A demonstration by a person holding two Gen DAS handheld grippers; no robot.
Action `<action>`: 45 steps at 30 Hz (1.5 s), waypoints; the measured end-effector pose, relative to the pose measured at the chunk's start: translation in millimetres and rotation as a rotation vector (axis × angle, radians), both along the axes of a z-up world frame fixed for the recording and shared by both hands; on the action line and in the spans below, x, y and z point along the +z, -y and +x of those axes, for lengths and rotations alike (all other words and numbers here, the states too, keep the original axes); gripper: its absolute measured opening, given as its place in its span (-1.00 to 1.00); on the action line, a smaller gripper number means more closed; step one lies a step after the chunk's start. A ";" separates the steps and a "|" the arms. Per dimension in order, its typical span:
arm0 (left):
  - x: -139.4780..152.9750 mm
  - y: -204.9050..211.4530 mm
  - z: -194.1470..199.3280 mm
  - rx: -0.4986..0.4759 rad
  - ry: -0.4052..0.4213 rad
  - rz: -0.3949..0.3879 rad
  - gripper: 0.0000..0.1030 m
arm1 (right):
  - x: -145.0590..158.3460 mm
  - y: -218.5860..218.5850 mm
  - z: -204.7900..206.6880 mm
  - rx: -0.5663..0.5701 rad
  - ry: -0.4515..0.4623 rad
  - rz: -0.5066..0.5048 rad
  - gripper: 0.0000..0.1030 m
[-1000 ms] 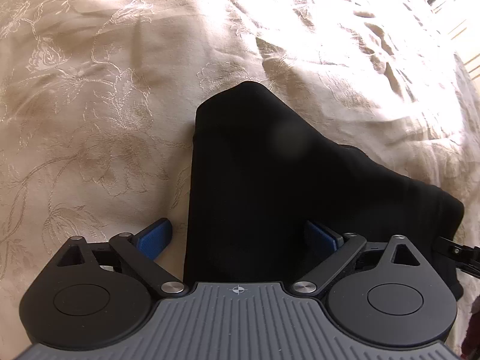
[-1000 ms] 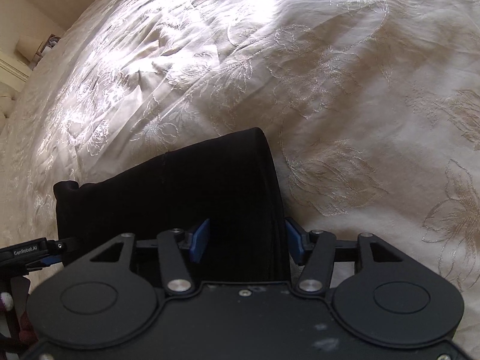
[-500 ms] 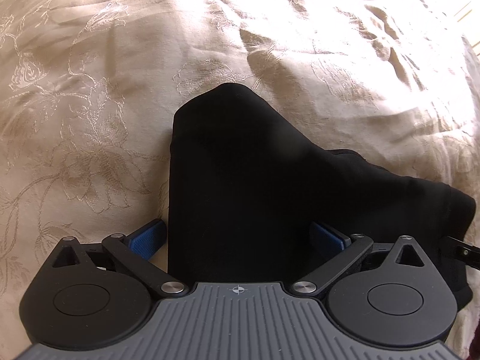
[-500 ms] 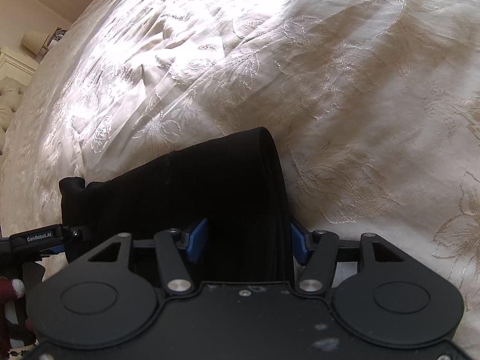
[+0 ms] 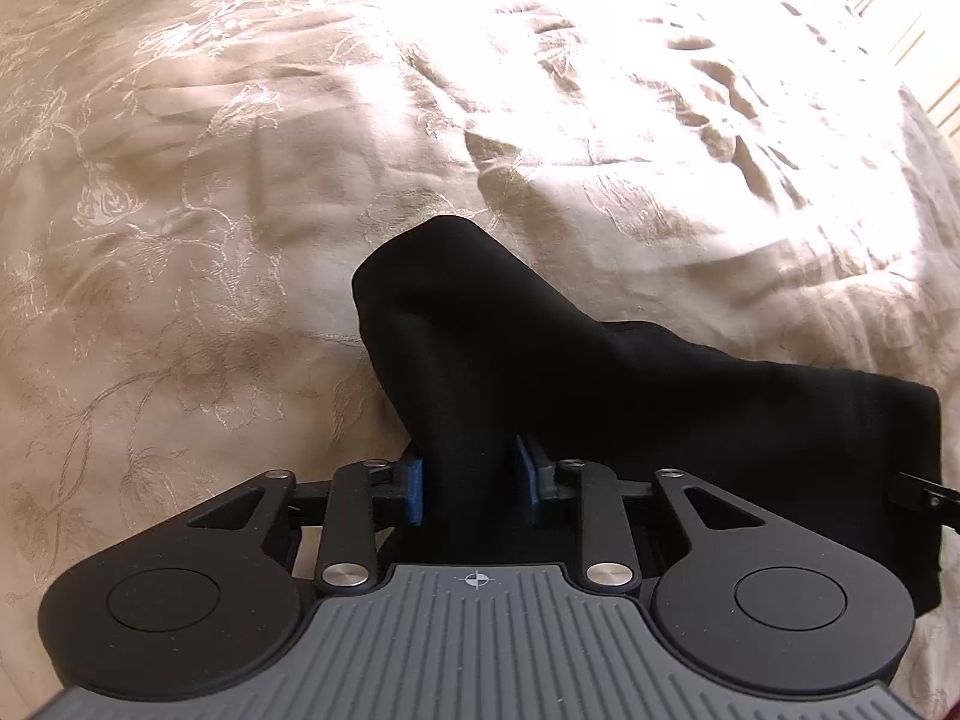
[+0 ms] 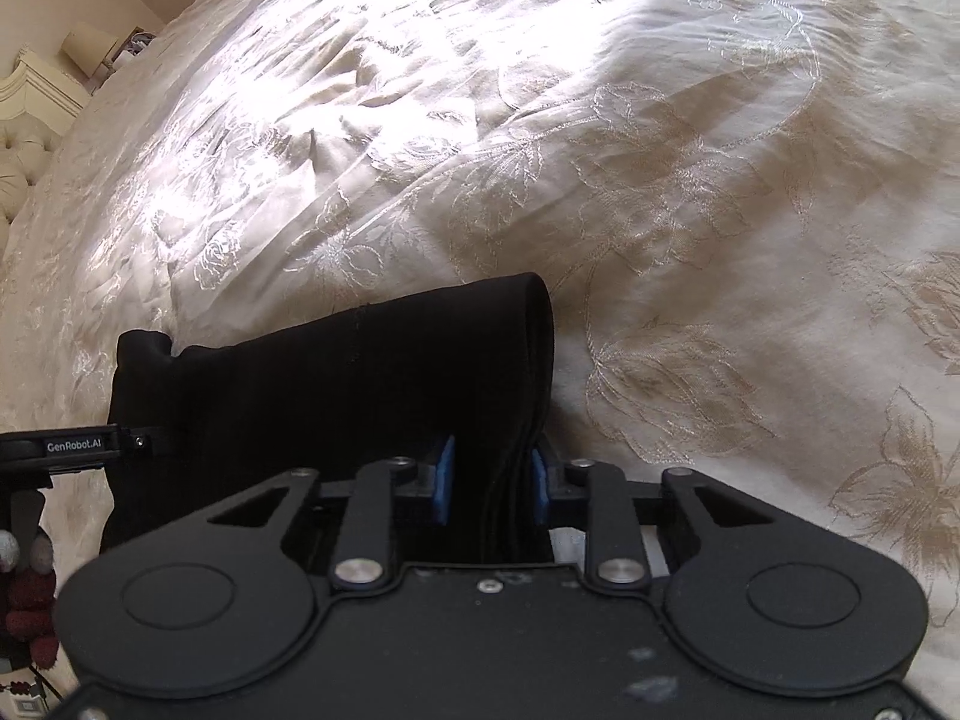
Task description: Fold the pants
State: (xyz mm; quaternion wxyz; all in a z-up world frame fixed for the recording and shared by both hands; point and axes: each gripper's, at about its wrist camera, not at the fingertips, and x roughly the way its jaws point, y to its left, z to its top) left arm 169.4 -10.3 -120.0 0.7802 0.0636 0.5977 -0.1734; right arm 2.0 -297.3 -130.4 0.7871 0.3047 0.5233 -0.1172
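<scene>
The black pants (image 5: 630,396) are folded into a thick bundle over a cream bedspread (image 5: 210,240). My left gripper (image 5: 471,486) is shut on the bundle's near left edge, and the cloth bunches between its blue pads (image 5: 414,489). In the right wrist view the pants (image 6: 360,384) run off to the left. My right gripper (image 6: 492,480) is shut on the stacked layers at the bundle's right end, between its blue pads (image 6: 445,483). The left gripper's tip (image 6: 78,447) shows at the far left of that view.
The cream bedspread (image 6: 660,180) with embroidered flowers fills both views, wrinkled and sunlit farther away. A tufted headboard (image 6: 18,162) and a white nightstand with a lamp (image 6: 84,48) stand at the upper left of the right wrist view.
The left gripper's jaws have closed from wide open onto the pants' edge. The right gripper's jaws have closed tighter on the layers. The bundle's near edge has lifted a little.
</scene>
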 end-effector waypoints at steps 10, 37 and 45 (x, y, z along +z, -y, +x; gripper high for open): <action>41.1 -41.6 -7.7 0.074 0.108 -0.034 -0.76 | 47.6 -31.4 15.0 0.103 0.096 -0.107 -0.64; 5.3 -279.9 93.5 0.424 0.099 0.152 -0.57 | 19.5 -287.6 272.2 0.571 0.131 -0.228 -0.51; -6.6 -286.7 88.4 0.441 0.084 0.136 -0.45 | 4.9 -296.0 270.1 0.598 0.091 -0.363 -0.36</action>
